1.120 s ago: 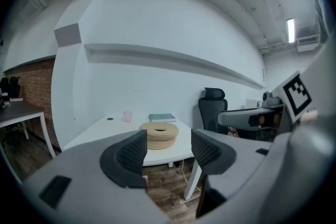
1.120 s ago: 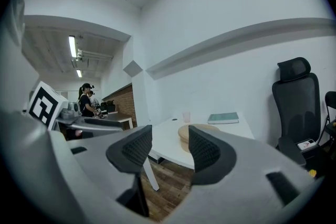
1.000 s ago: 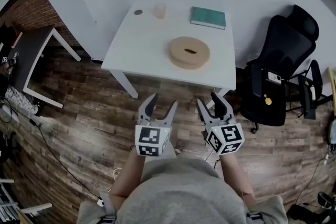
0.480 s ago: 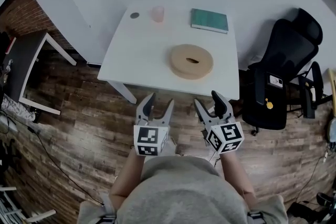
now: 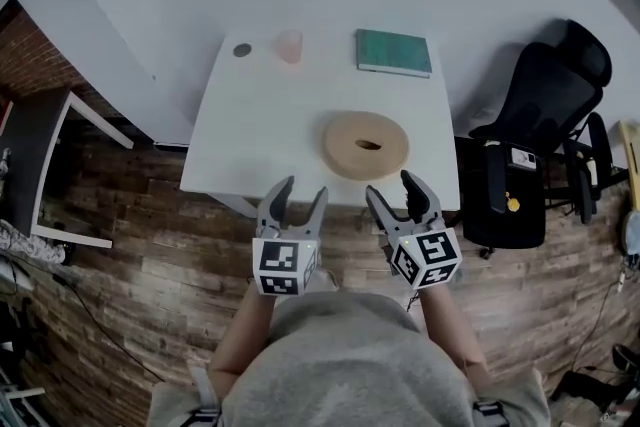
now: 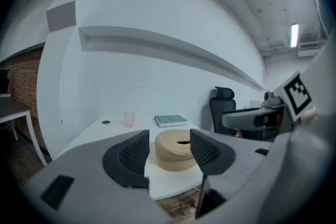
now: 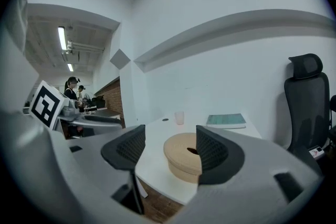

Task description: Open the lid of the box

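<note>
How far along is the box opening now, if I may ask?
Done: nothing; the round box sits closed on the table. In hand: both grippers short of it, left gripper open and empty, right gripper empty, jaws just opening. Left: grip and lift the lid.

Round tan box (image 7: 181,157) — white table (image 7: 156,150)

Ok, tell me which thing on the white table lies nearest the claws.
The round tan box, near the front edge; the pink cup, green book and small dark disc sit along the far edge.
</note>
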Motion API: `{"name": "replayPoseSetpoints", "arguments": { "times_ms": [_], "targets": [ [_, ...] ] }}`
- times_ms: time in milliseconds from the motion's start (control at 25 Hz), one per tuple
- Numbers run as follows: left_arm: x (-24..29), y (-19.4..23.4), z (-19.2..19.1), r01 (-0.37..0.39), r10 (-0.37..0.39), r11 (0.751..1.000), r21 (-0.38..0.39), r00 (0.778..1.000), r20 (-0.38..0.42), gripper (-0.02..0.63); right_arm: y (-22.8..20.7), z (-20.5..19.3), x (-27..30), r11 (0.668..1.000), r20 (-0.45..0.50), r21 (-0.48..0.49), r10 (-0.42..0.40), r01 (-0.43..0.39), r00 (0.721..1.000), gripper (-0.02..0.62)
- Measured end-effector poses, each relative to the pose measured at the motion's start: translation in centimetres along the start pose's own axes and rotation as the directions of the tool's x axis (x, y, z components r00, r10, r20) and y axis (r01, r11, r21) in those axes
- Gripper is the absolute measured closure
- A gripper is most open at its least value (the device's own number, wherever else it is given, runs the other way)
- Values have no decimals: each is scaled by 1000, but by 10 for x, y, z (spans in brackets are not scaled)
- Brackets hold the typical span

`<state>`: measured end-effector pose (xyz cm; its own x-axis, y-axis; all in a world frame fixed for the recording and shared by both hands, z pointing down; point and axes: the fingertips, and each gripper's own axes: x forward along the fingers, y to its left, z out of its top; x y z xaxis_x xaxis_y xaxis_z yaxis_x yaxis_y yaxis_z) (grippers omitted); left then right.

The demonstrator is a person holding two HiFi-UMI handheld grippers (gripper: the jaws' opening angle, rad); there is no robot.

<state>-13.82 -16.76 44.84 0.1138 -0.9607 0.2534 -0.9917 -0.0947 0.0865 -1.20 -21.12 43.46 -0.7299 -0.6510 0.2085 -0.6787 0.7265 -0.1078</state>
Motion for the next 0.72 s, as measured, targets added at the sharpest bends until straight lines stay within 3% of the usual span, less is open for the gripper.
{"name": "replayPoseSetpoints", "arguments": {
  "times_ms": [320, 720],
  "targets": [
    [40, 21, -2, 72, -71, 997, 31, 997, -37, 371, -13, -9, 41, 999, -46, -13, -53, 52, 998, 301],
    [79, 28, -27, 174, -171, 984, 27, 981, -88, 370, -18, -32, 84, 993, -159, -111, -62, 45, 985, 286]
  ]
}}
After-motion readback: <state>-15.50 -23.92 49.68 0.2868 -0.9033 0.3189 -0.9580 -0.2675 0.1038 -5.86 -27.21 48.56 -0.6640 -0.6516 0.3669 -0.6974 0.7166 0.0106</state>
